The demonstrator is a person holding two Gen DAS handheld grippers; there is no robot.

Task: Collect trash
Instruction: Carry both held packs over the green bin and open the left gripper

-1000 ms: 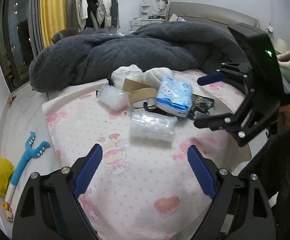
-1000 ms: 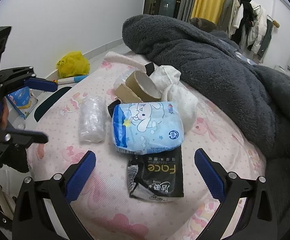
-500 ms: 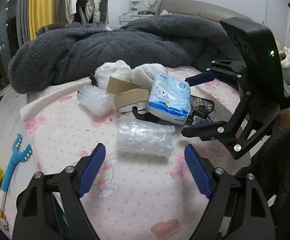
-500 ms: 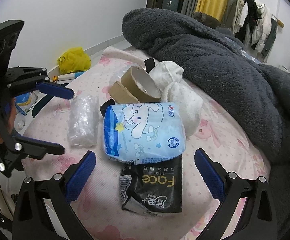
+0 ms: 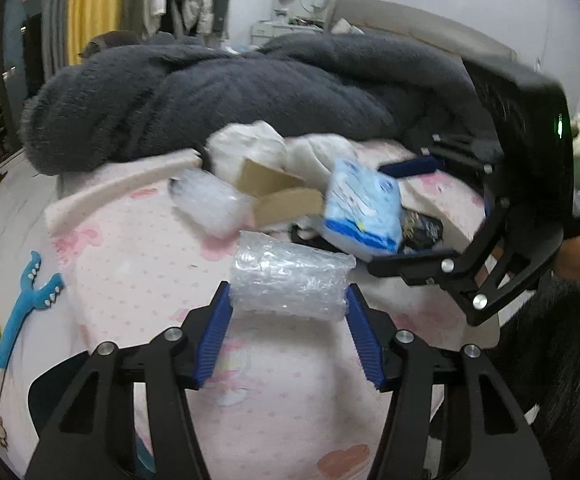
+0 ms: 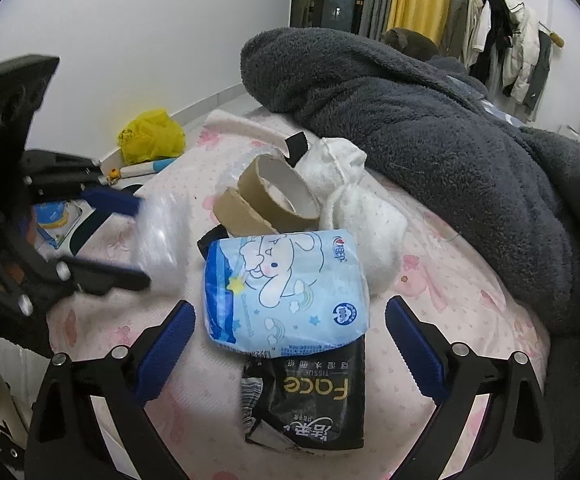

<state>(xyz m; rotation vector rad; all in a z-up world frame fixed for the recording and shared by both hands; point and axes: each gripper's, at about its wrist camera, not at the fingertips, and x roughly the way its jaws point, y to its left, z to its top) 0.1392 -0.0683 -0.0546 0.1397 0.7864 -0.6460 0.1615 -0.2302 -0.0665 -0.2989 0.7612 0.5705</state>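
A clear bubble-wrap roll [image 5: 290, 276] lies on the pink bed sheet [image 5: 130, 248]. My left gripper [image 5: 288, 304] is closing around it, and its blue pads touch both ends of the roll. In the right wrist view the roll is a blur between the left gripper [image 6: 140, 240] fingers. My right gripper [image 6: 290, 310] is wide and closing slightly. A blue cartoon tissue pack [image 6: 286, 288] lies just ahead between its fingers, untouched. Under the pack lies a black "Face" tissue packet [image 6: 314, 404]. Behind it are two cardboard tape cores [image 6: 278, 196] and a second bubble-wrap piece [image 5: 210, 204].
A white fluffy cloth [image 6: 354, 208] sits by the cores. A big dark grey blanket [image 6: 430, 128] fills the far side of the bed. On the floor to the left lie a yellow bag [image 6: 152, 140] and a blue toy [image 5: 22, 312].
My left gripper moved forward to the bubble-wrap roll and its jaws narrowed from wide apart to touching the roll's ends. The right gripper edged closer to the blue pack.
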